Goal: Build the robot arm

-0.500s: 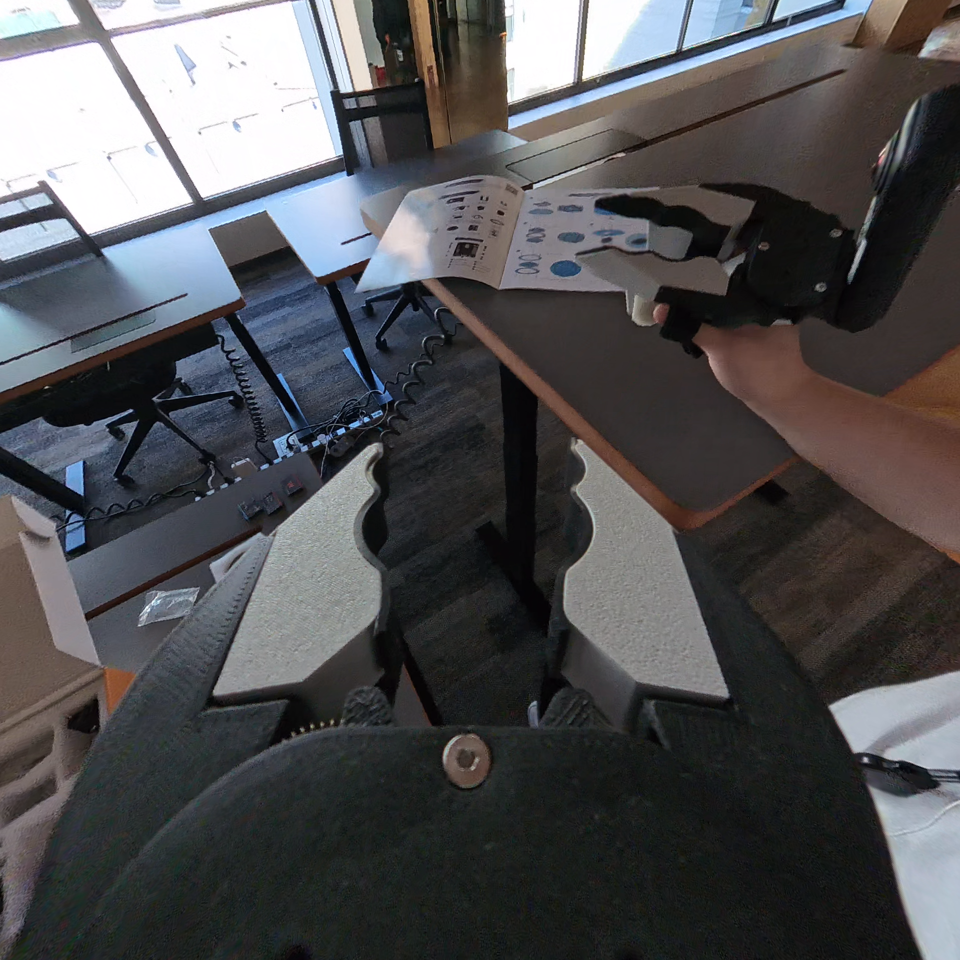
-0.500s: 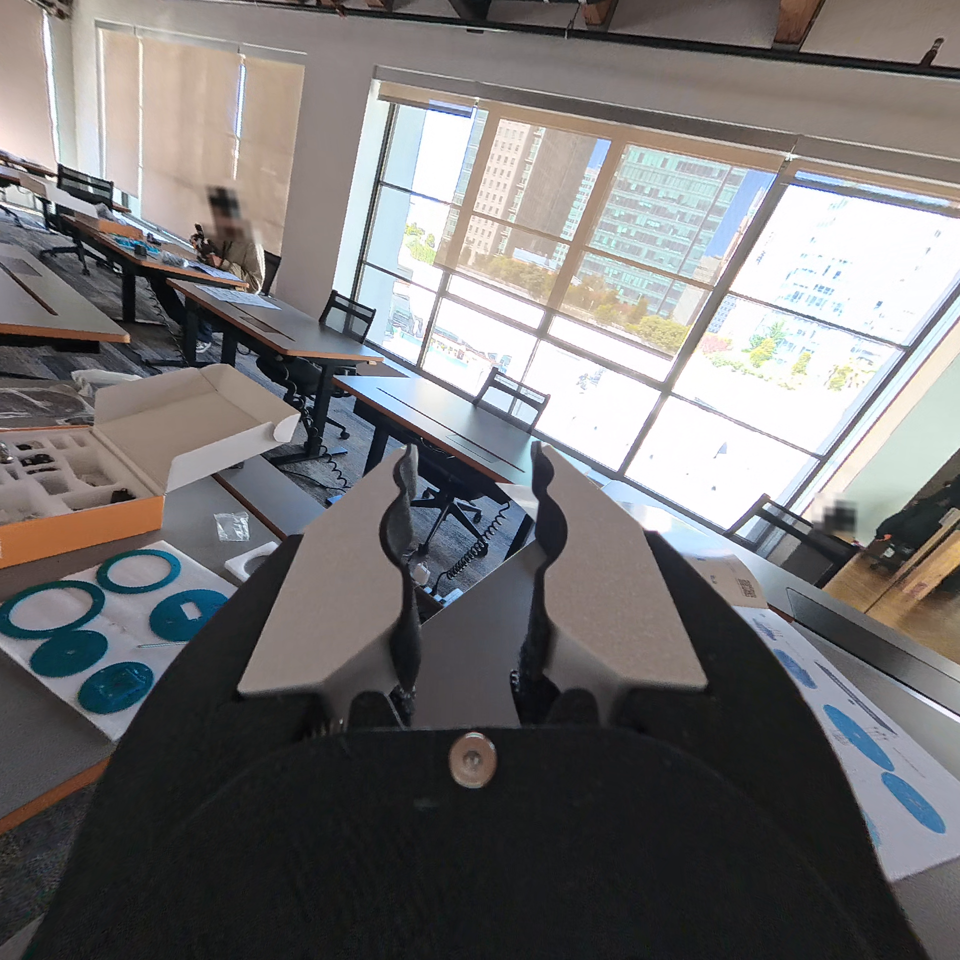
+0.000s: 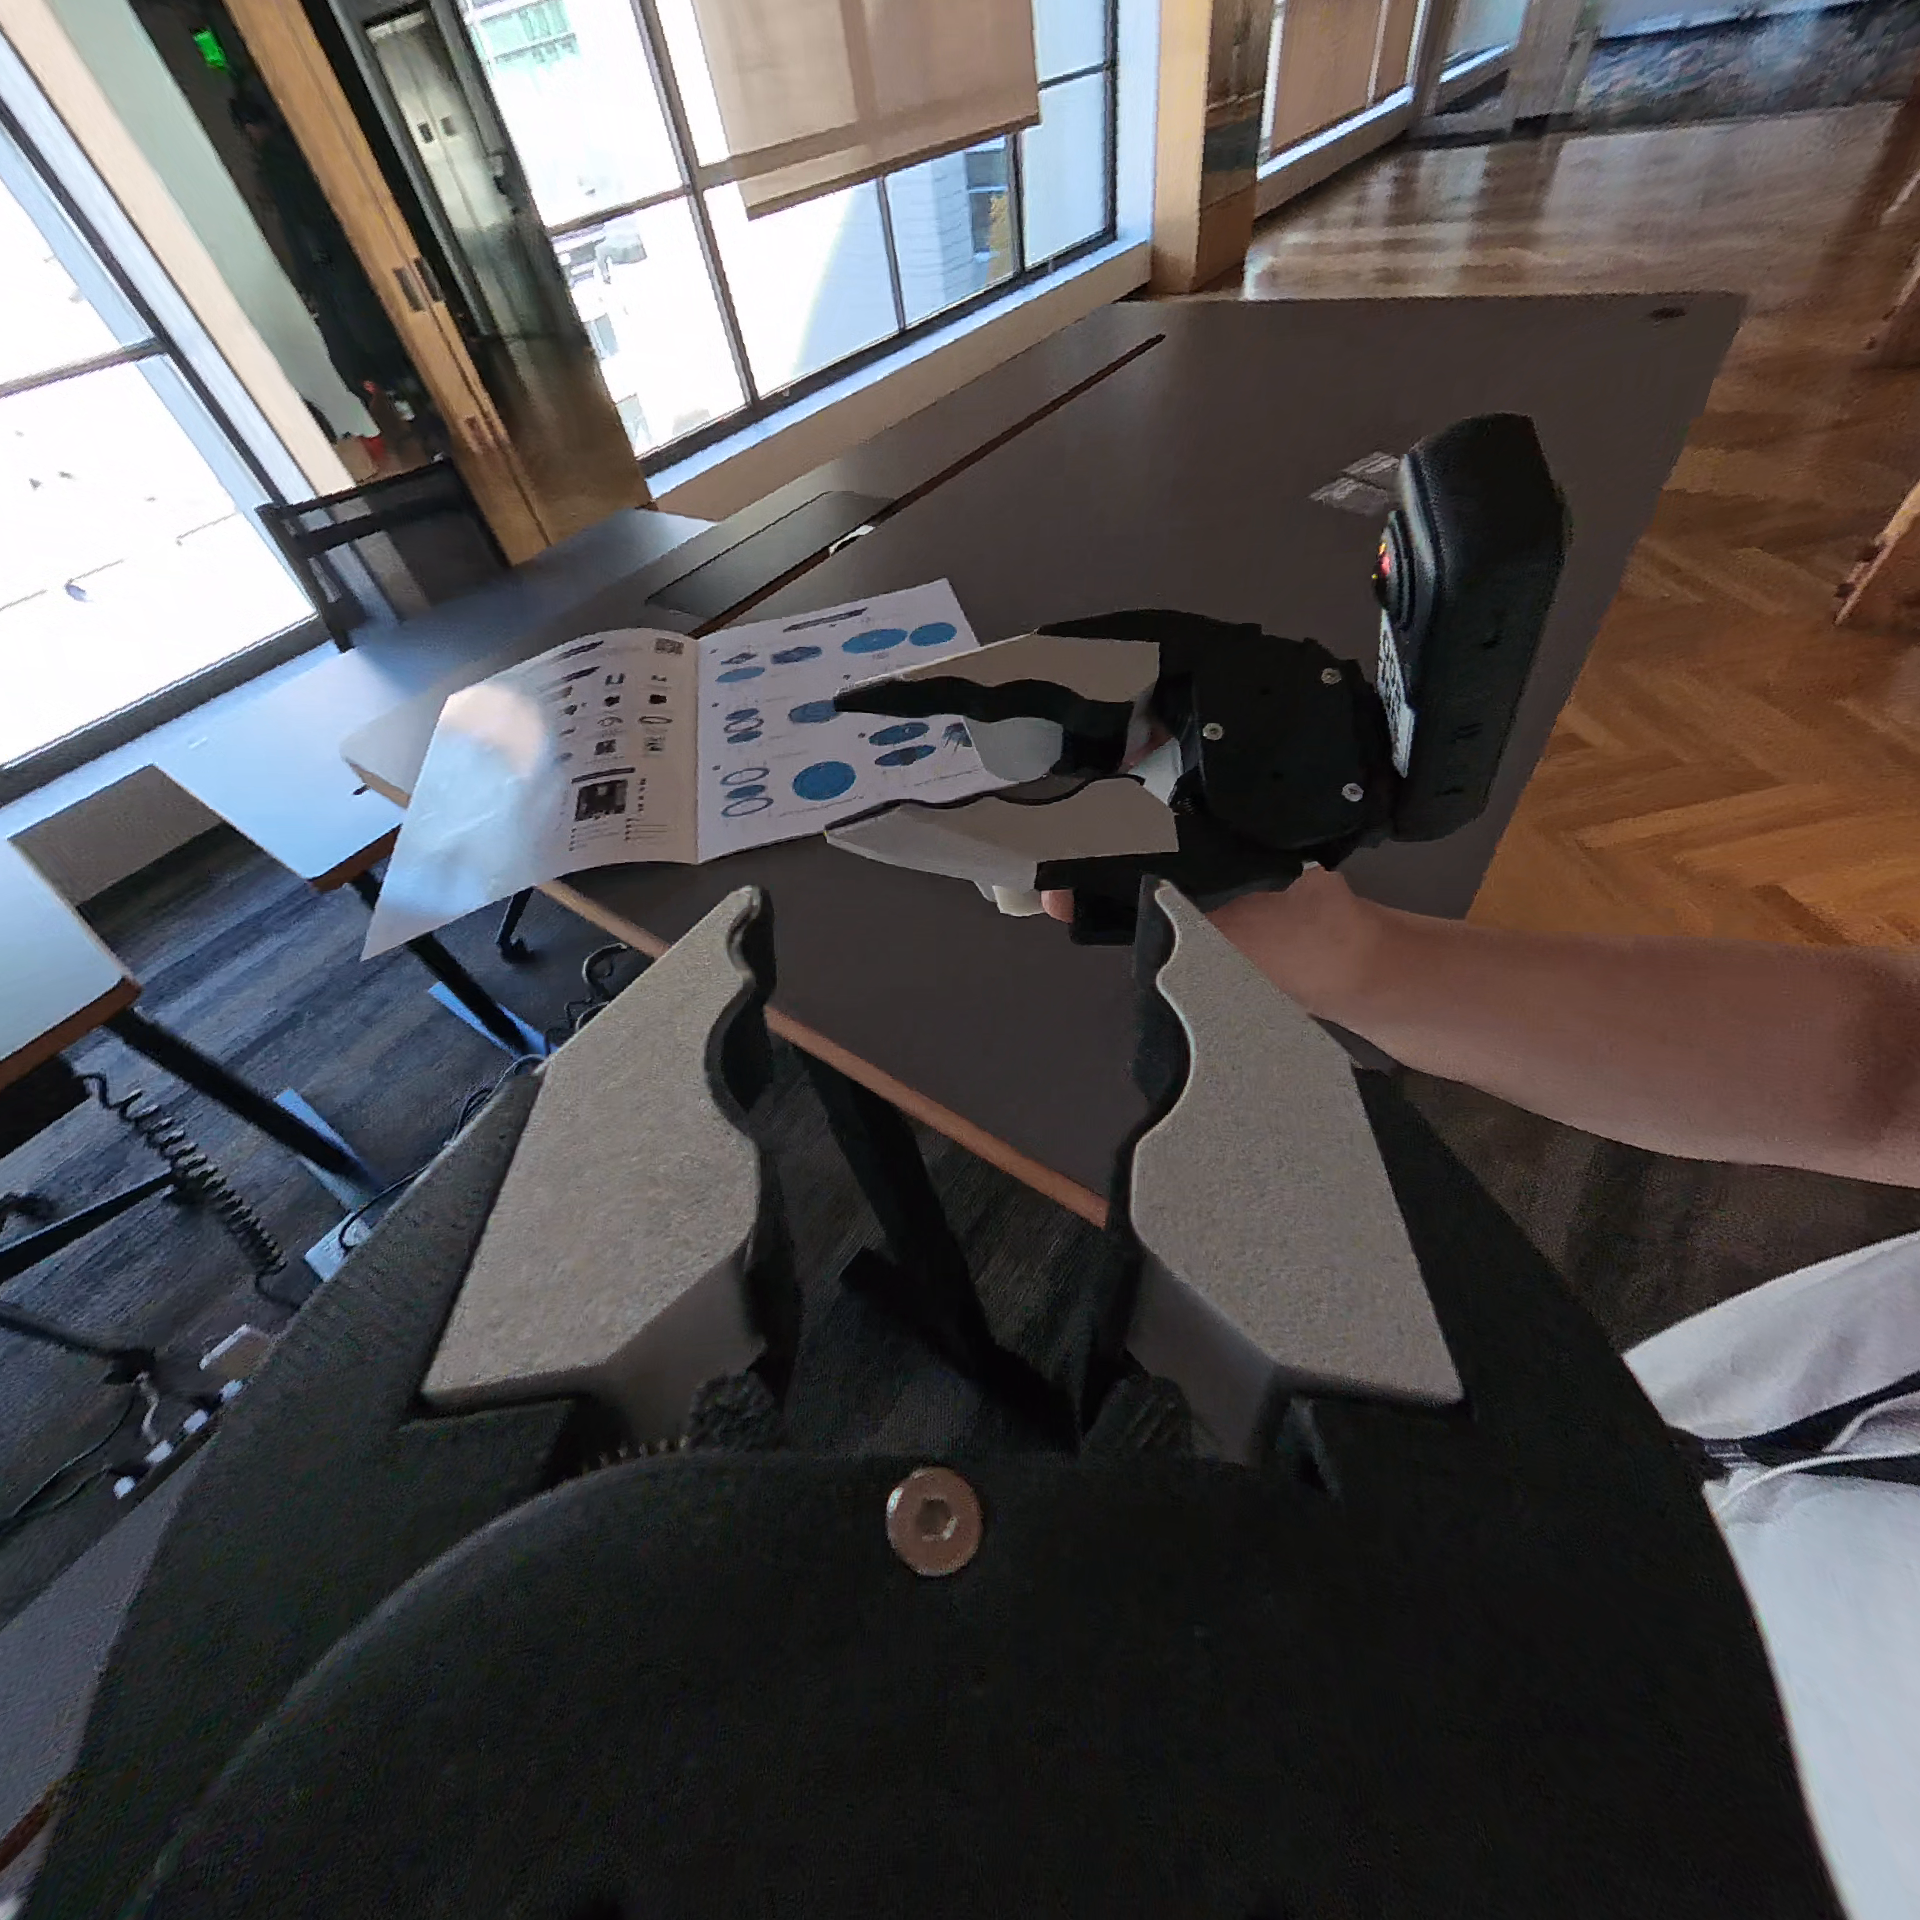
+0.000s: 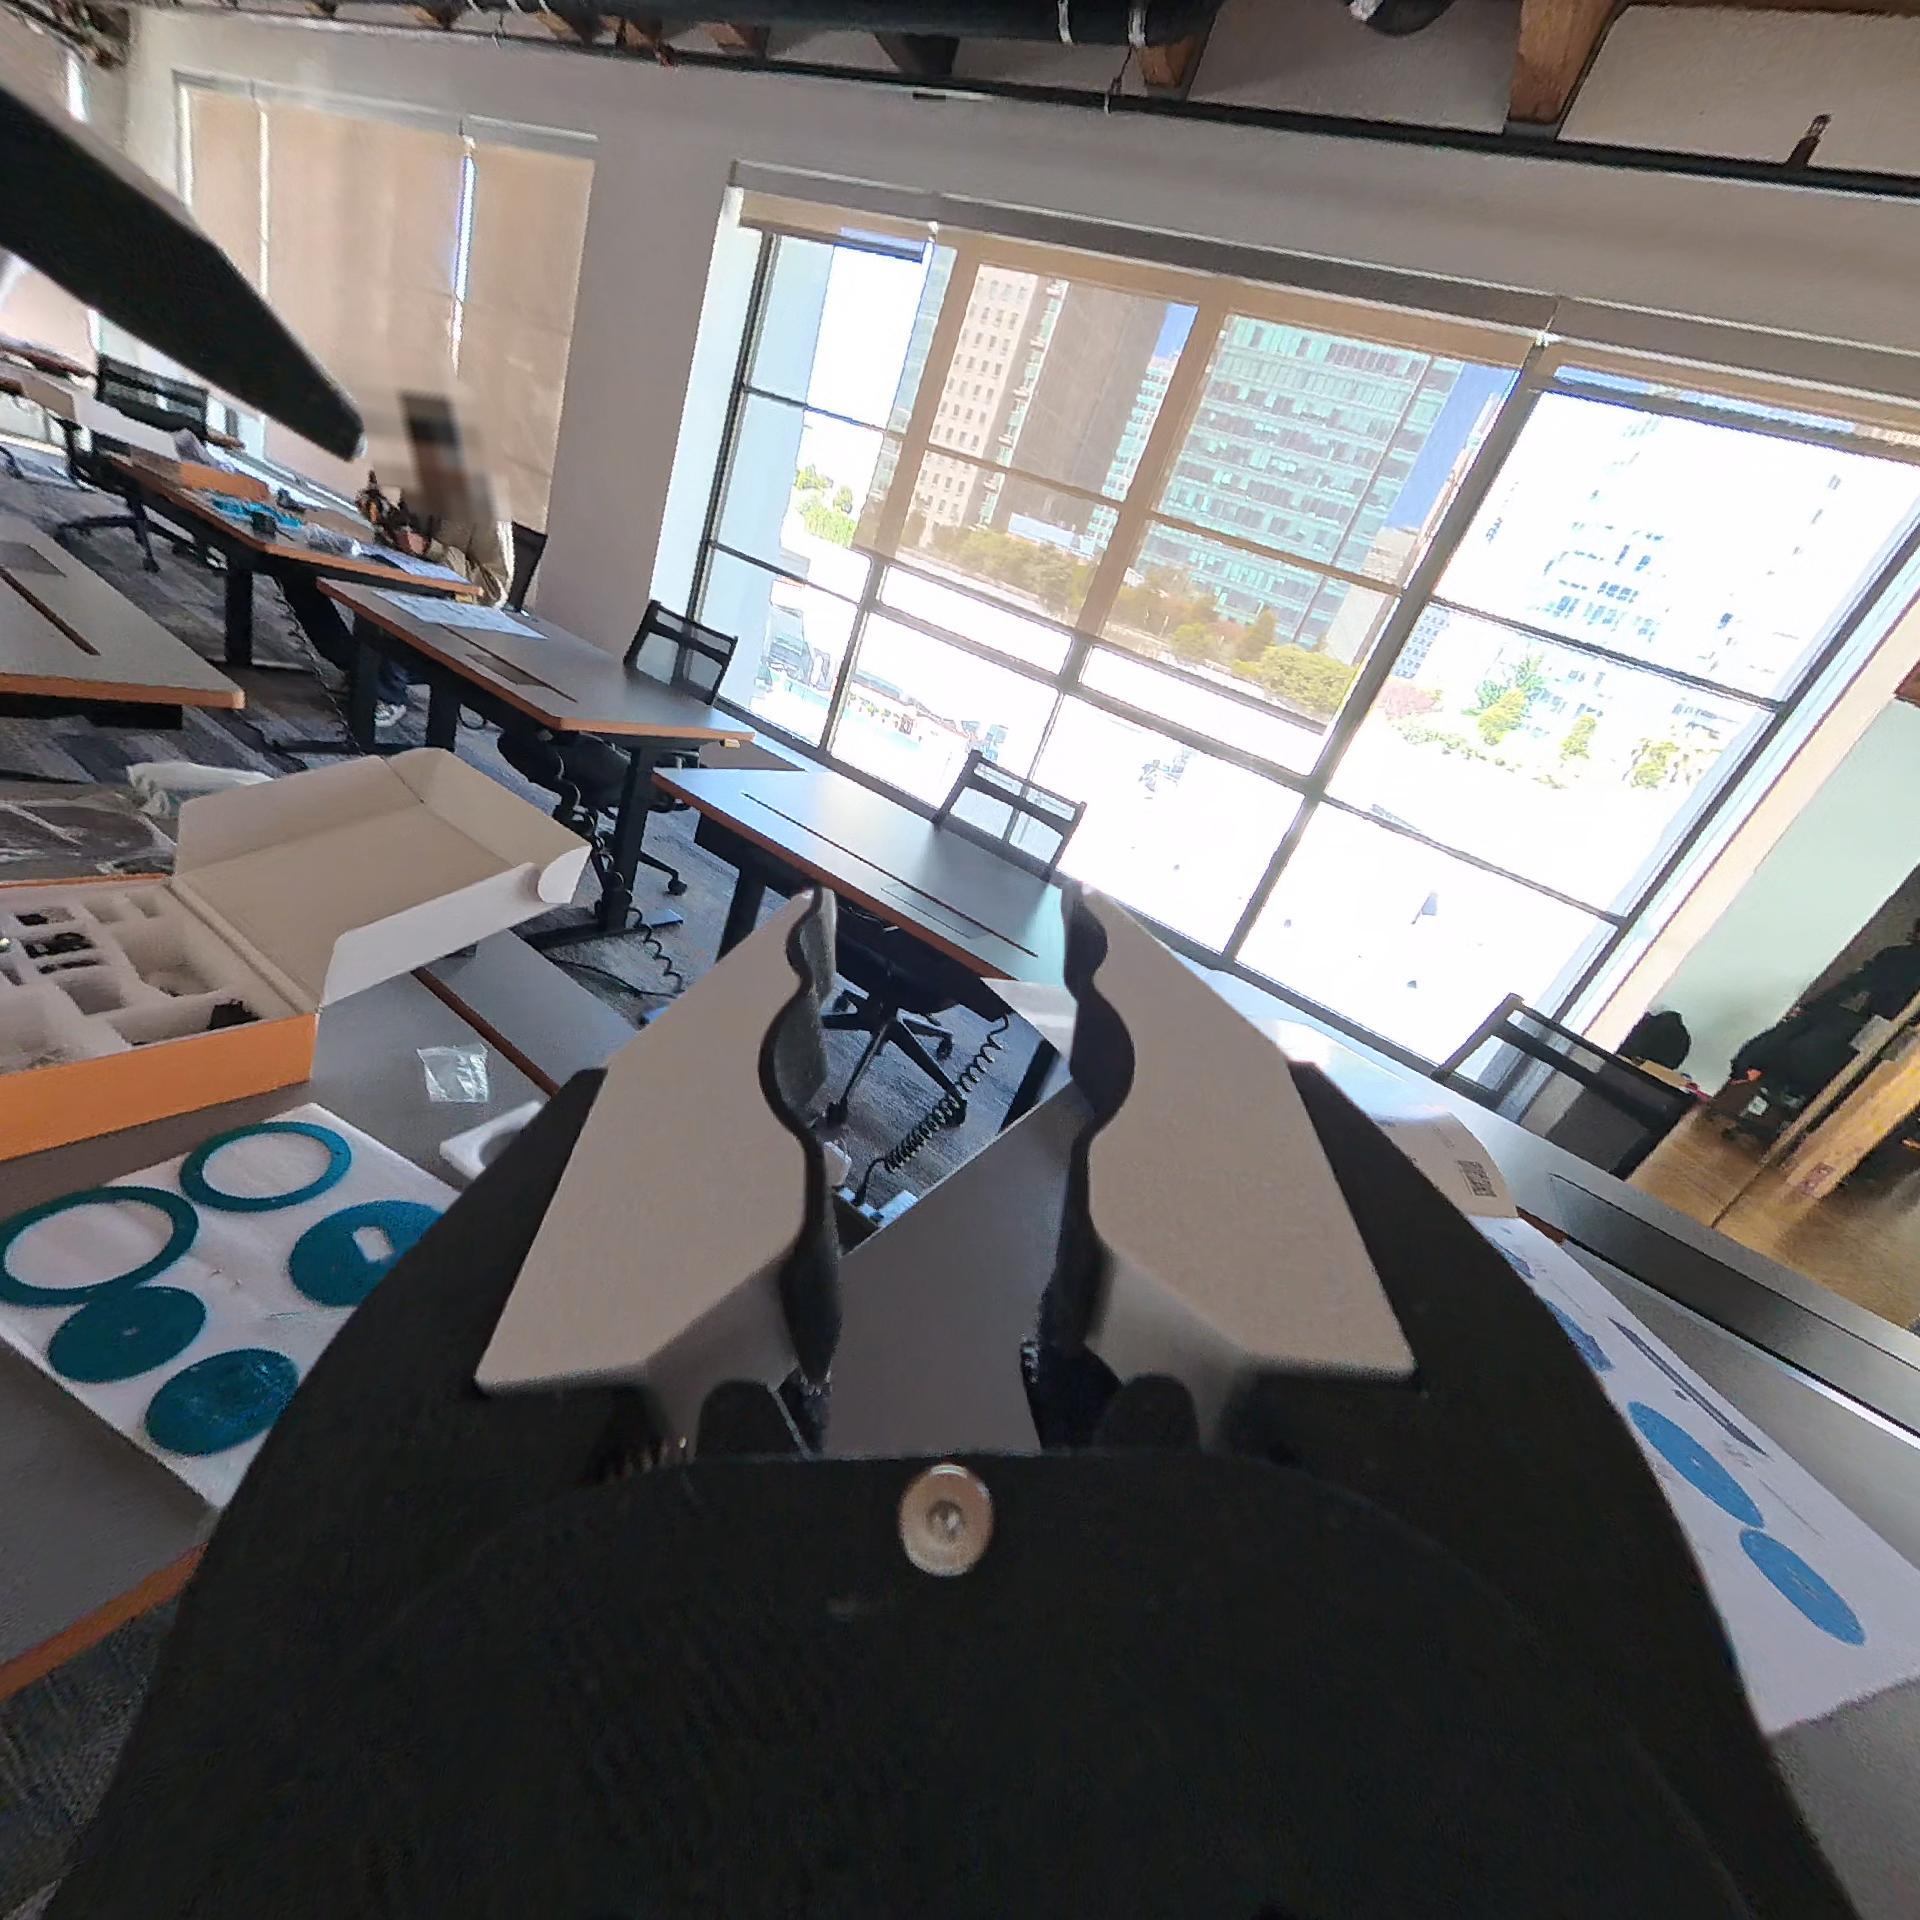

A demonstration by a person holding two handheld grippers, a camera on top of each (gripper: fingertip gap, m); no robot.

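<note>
Moved since the earlier frame: the left wrist view has swung to the right, so the wooden floor (image 3: 1714, 727) now shows beyond the dark bench (image 3: 1195, 499). The right wrist view has rolled slightly, and a blurred dark bar (image 4: 156, 270) has entered its upper left corner. Both finger gaps look unchanged.

- Left gripper (image 3: 951, 914): fingers wide apart with nothing between them. It is held in the air just off the near edge of the bench and touches nothing.
- Right gripper (image 3: 862, 764), also (image 4: 945, 914): fingers partly apart and empty, carried by a hand (image 3: 1278, 925). In the left wrist view it hovers above the right-hand page of the booklet; contact with the paper cannot be made out.
- Booklet (image 3: 623, 748), also (image 4: 1714, 1475): lies open and flat on the bench, printed with blue discs. Its left page overhangs the bench edge. It is the thing nearest the right gripper.
- Second bench (image 4: 62, 1507), to the left and well apart from both grippers. It carries:
  - a white sheet (image 4: 239, 1236) with teal rings and discs (image 4: 125, 1340)
  - an open orange box (image 4: 156, 1081) with a white lid
  - a small clear bag (image 4: 454, 1070)
- Background: large windows (image 4: 1247, 623), further benches and a chair (image 4: 1003, 810), and a seated person (image 4: 457, 551) far off.

Handling note: the booklet is thin and flat, and its overhanging corner looks like the only free edge.
</note>
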